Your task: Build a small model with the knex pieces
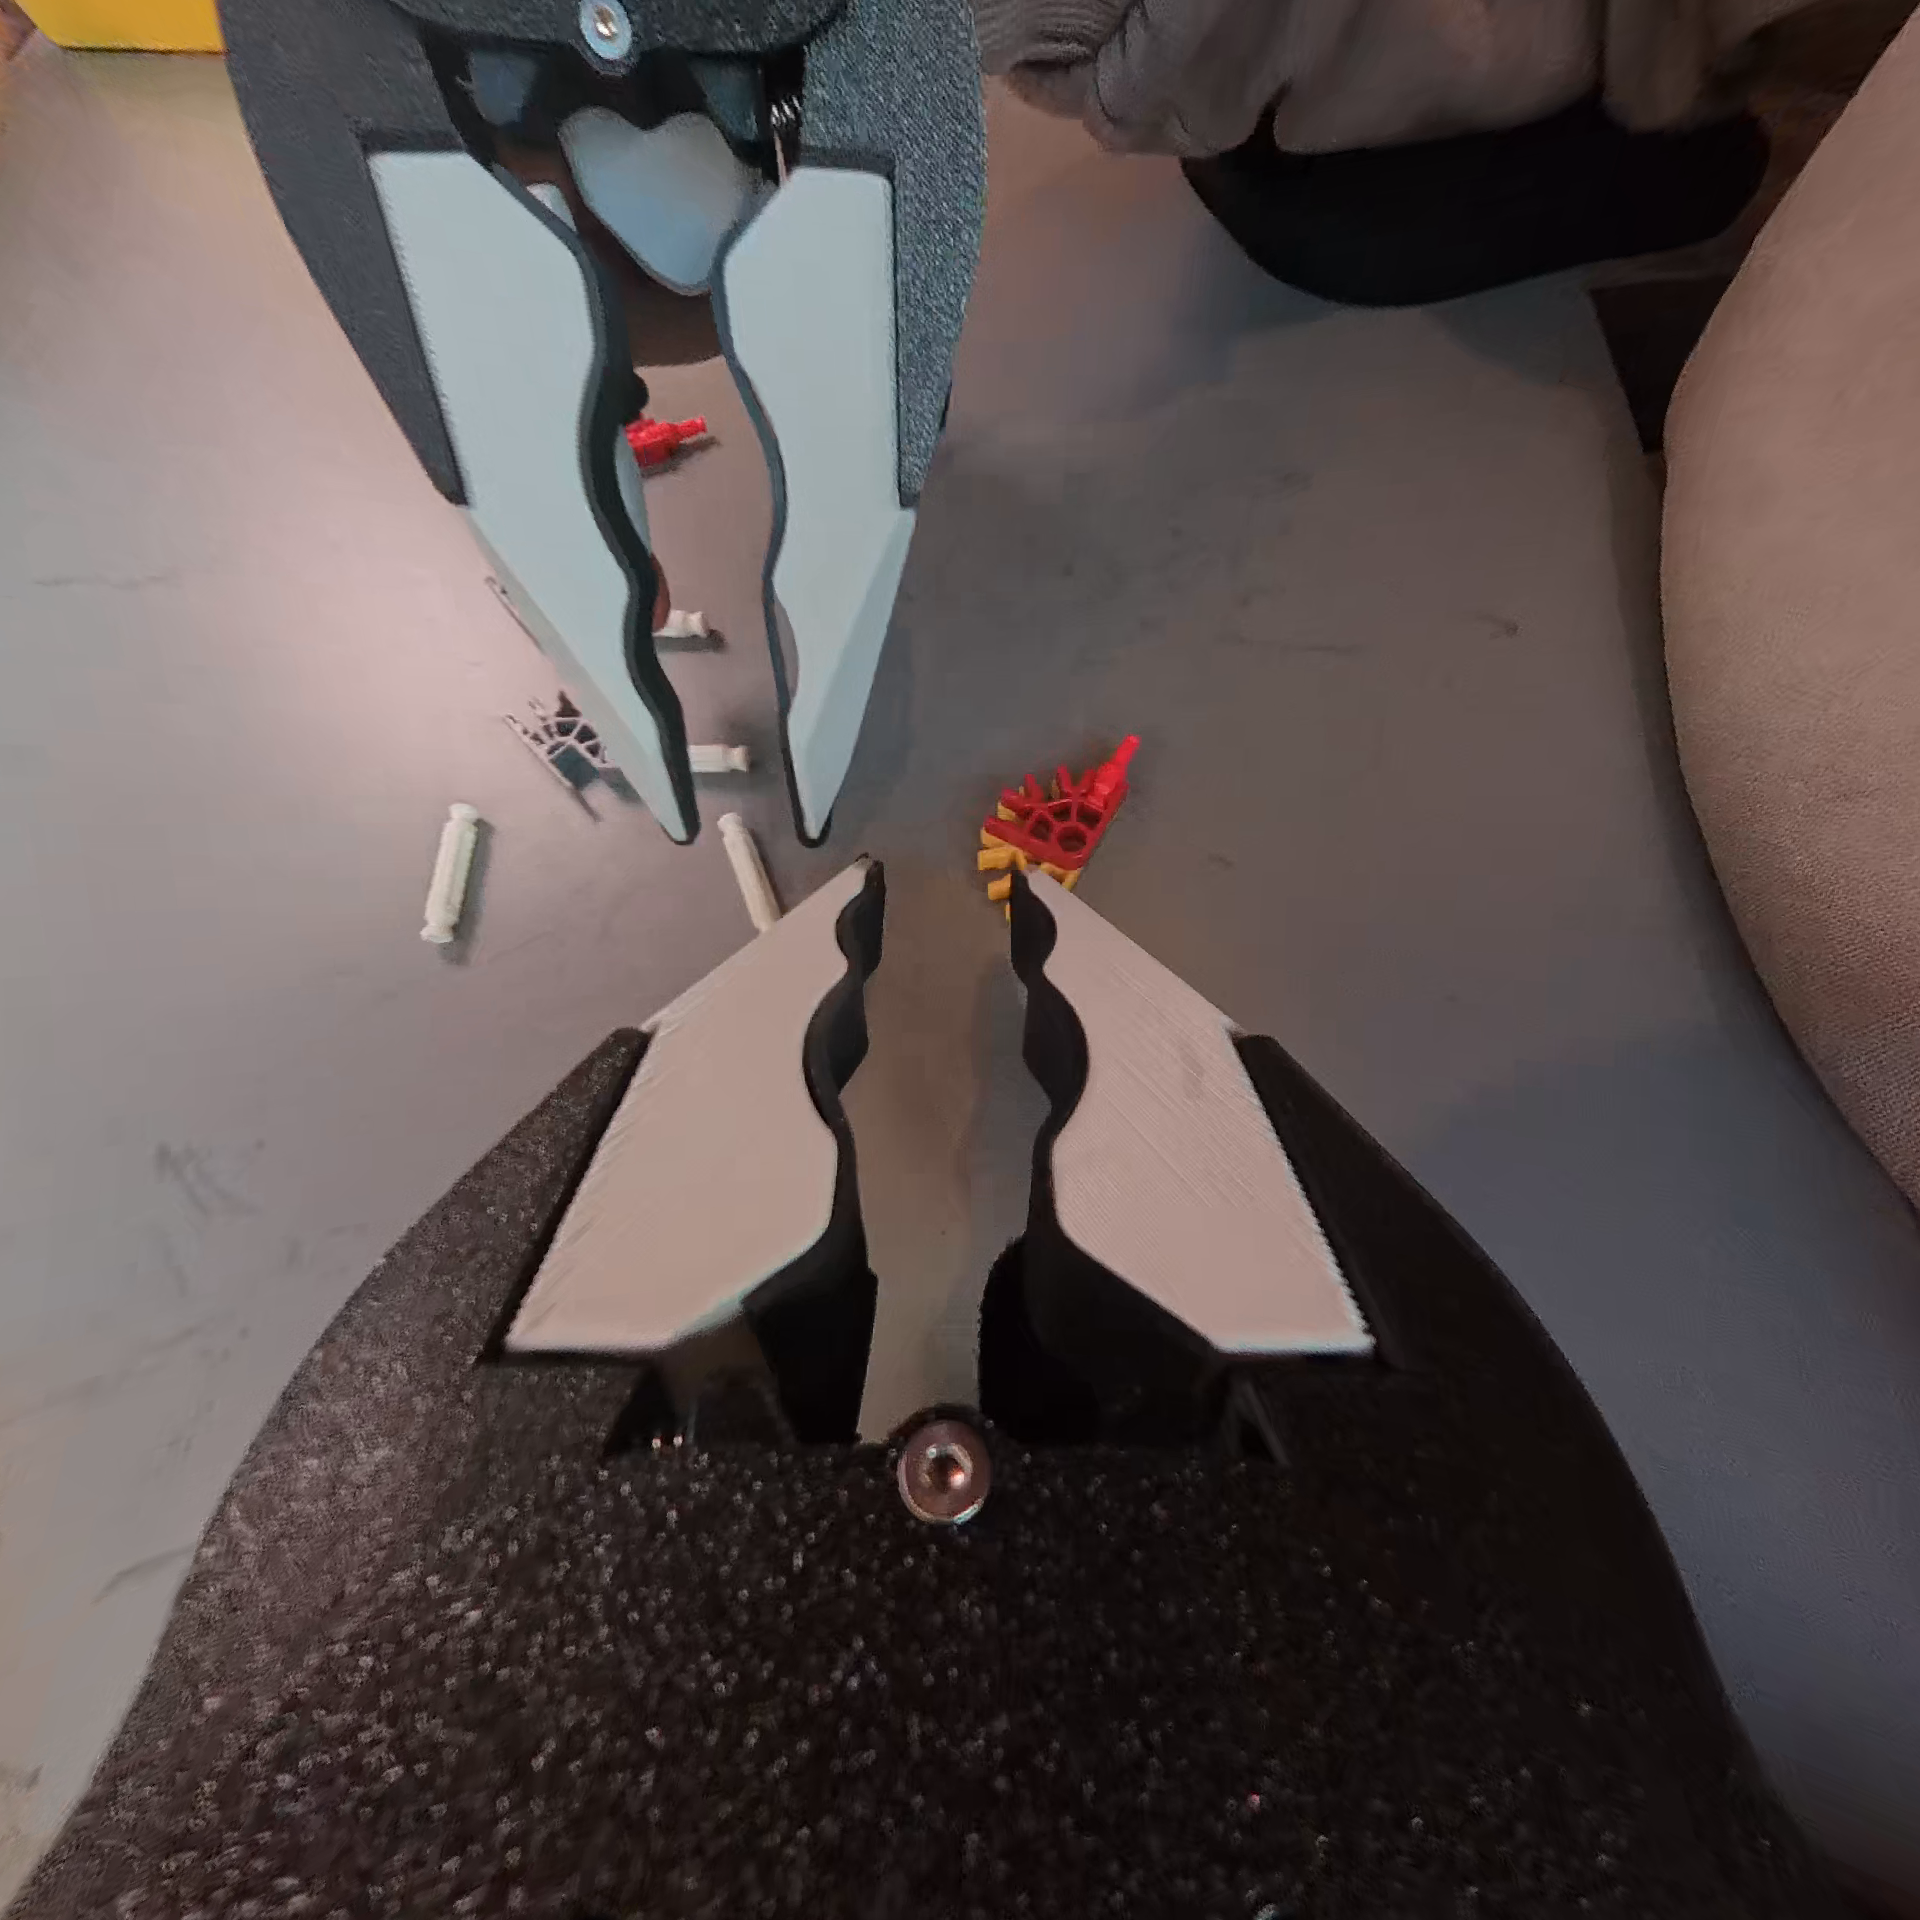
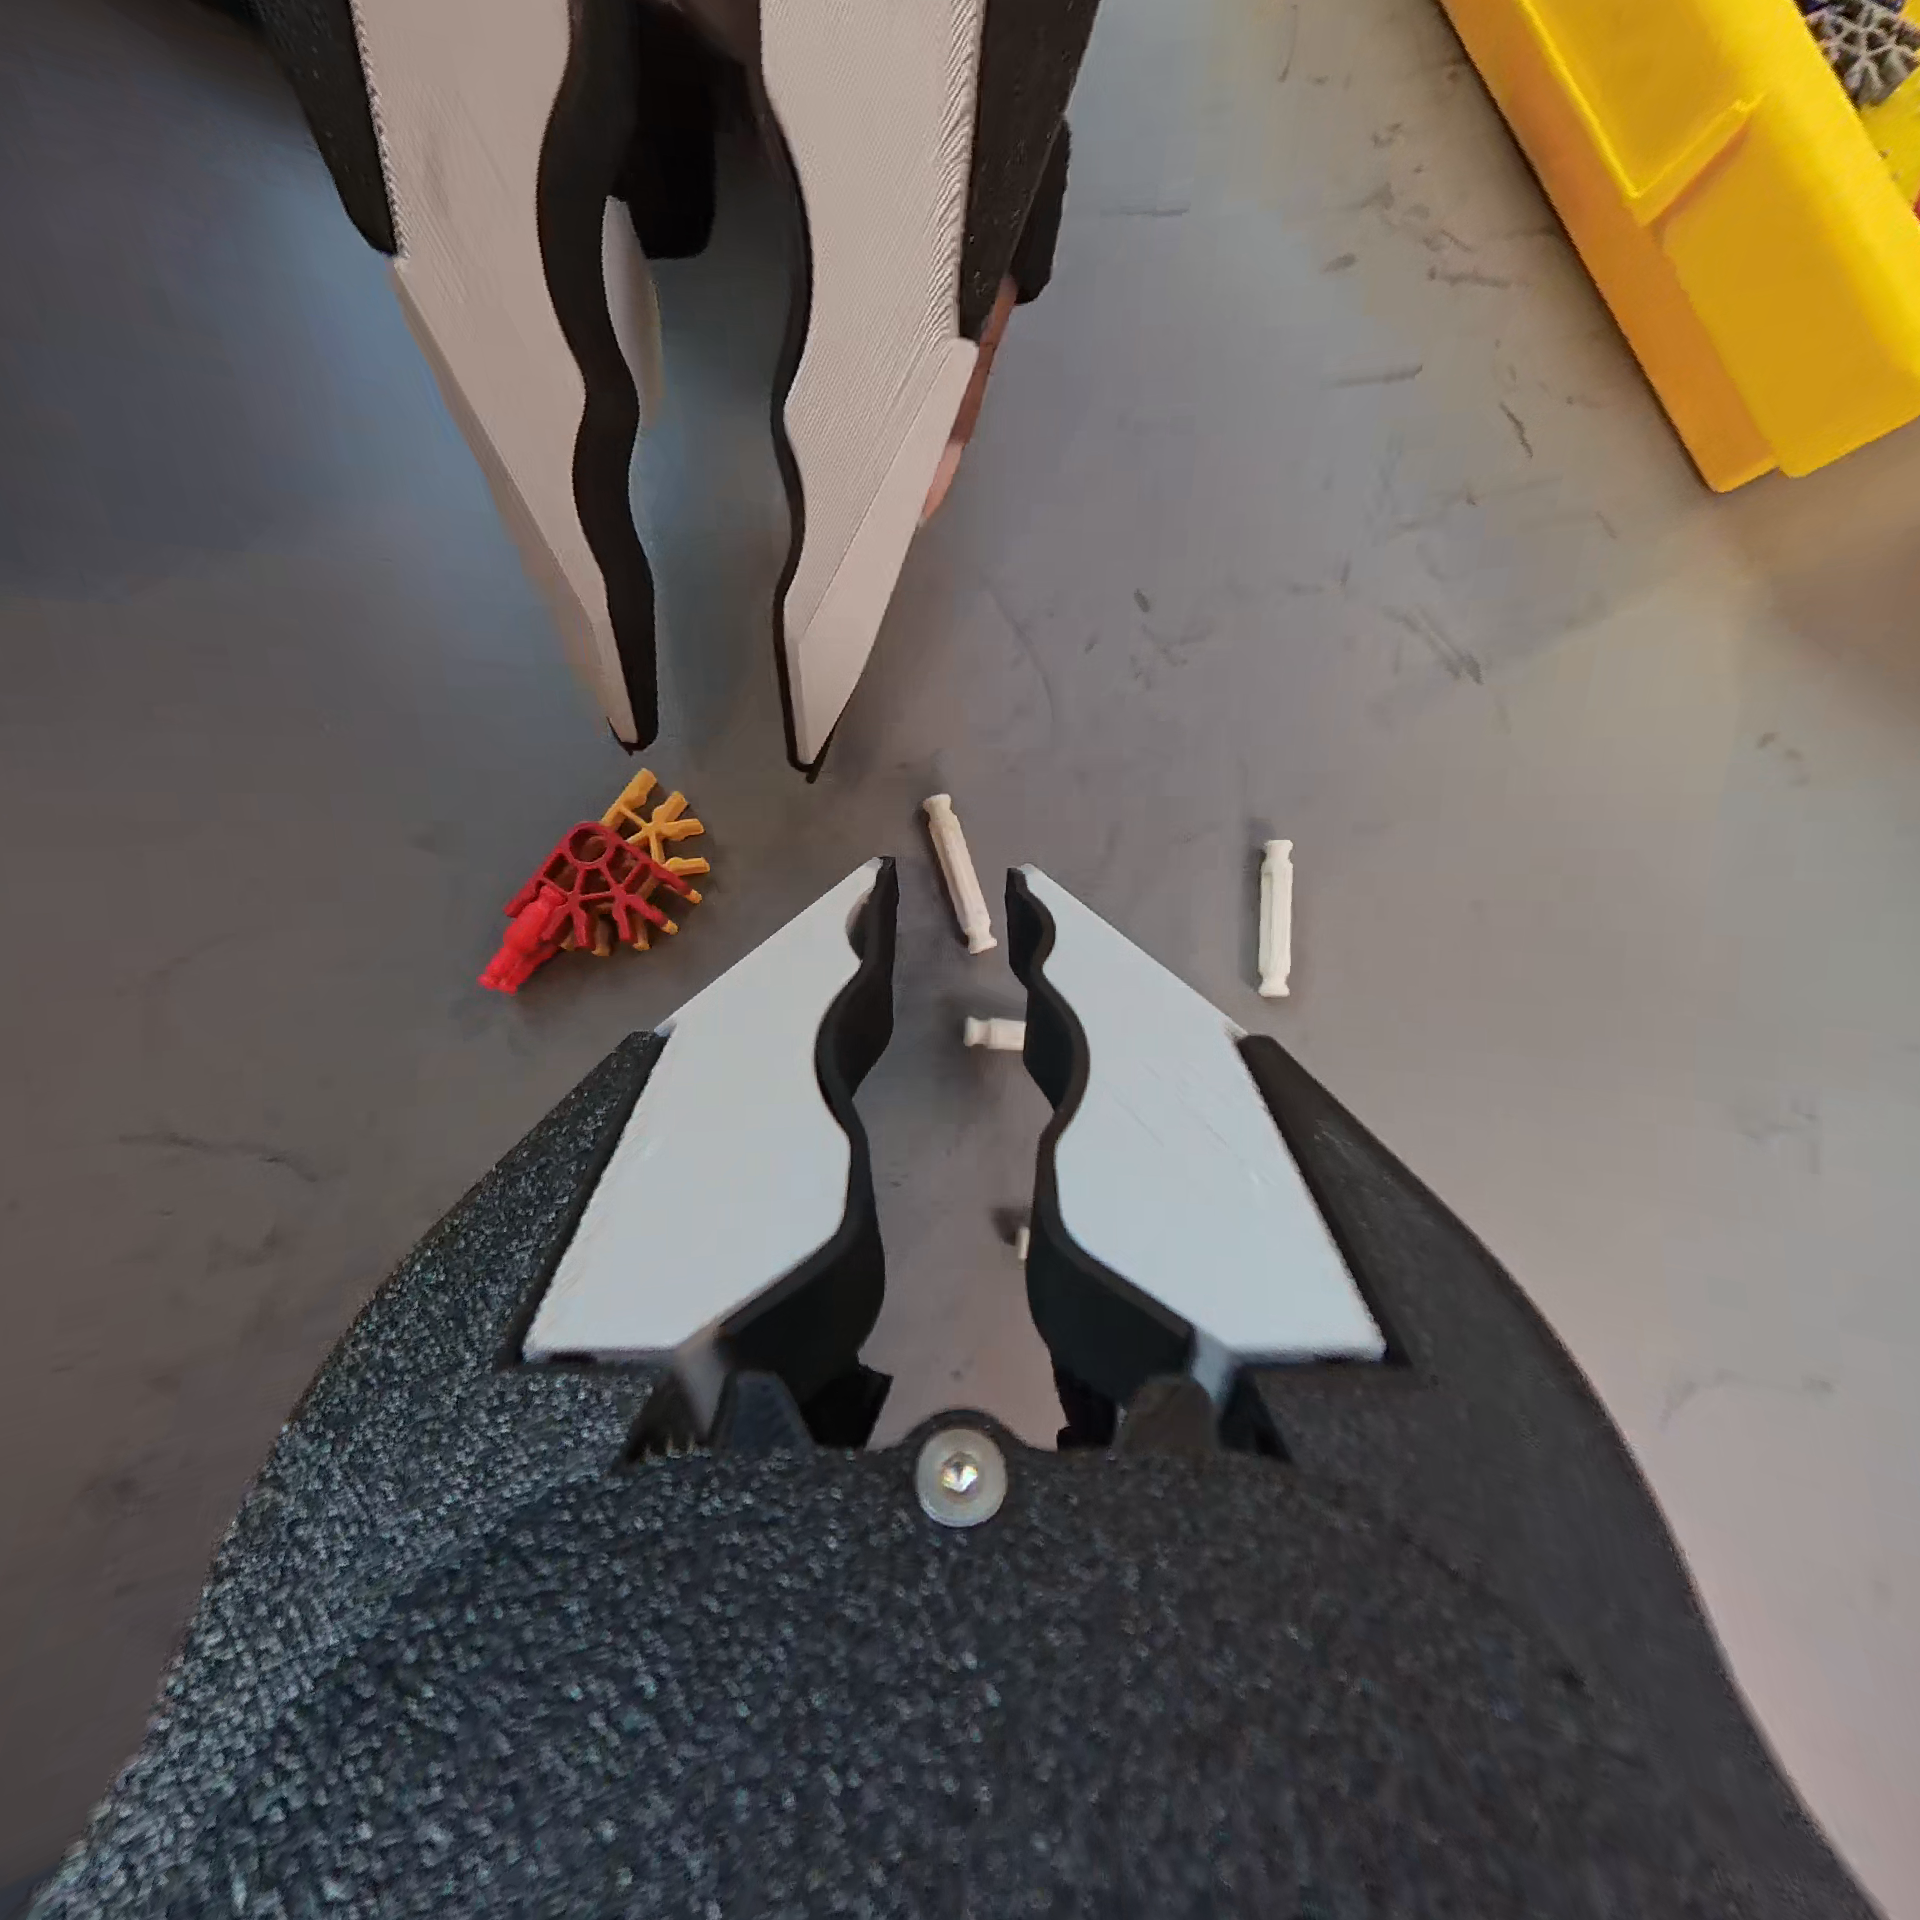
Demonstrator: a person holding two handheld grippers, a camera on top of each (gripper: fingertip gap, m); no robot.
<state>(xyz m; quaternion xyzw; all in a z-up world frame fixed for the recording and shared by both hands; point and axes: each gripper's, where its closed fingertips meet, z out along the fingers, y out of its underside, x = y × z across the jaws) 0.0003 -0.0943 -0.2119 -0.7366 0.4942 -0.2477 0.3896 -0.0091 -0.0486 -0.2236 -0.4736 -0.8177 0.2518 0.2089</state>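
Grey surface (image 2: 1351,644) carried a yellow bin (image 2: 1714,239) at its edge. Both the left gripper (image 1: 945,883) and right gripper (image 2: 951,878) stood part open and empty, tips facing. Red-and-yellow connector cluster (image 2: 608,883) lay beside the left jaws; a white rod (image 2: 958,873) lay between the right jaws.

Left tongs (image 1: 945,878) & right tongs (image 2: 943,868) both parted, empty, tips facing, nearly meeting.

surface: grey table (image 2: 1351,644) | on it: red-and-yellow connector cluster (image 2: 608,883), white rods (image 2: 1275,914), yellow bin (image 2: 1704,239)
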